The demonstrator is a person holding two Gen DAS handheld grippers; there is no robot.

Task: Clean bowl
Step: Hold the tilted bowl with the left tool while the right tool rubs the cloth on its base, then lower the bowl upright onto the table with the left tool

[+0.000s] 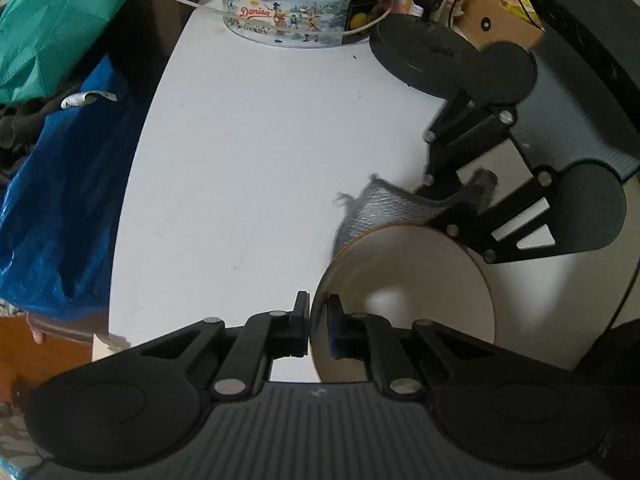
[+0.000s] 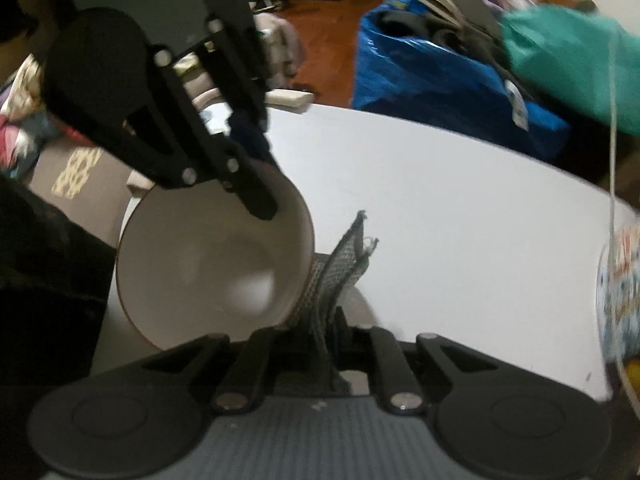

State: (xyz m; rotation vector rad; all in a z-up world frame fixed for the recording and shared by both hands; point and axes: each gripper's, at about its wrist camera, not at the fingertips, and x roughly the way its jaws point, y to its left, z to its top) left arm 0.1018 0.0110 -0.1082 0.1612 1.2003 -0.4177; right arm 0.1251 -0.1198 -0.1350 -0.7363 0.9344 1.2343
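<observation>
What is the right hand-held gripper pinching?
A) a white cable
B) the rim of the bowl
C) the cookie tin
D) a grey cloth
D: the right hand-held gripper has its jaws shut on the grey cloth, which sticks up beside the bowl; the bowl's rim is pinched by the left hand-held gripper instead.

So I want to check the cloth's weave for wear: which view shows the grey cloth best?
The right wrist view: the grey cloth stands close up, mesh visible, pinched in the right gripper beside the bowl. The left wrist view shows only a blurred patch of it behind the bowl's rim.
</observation>
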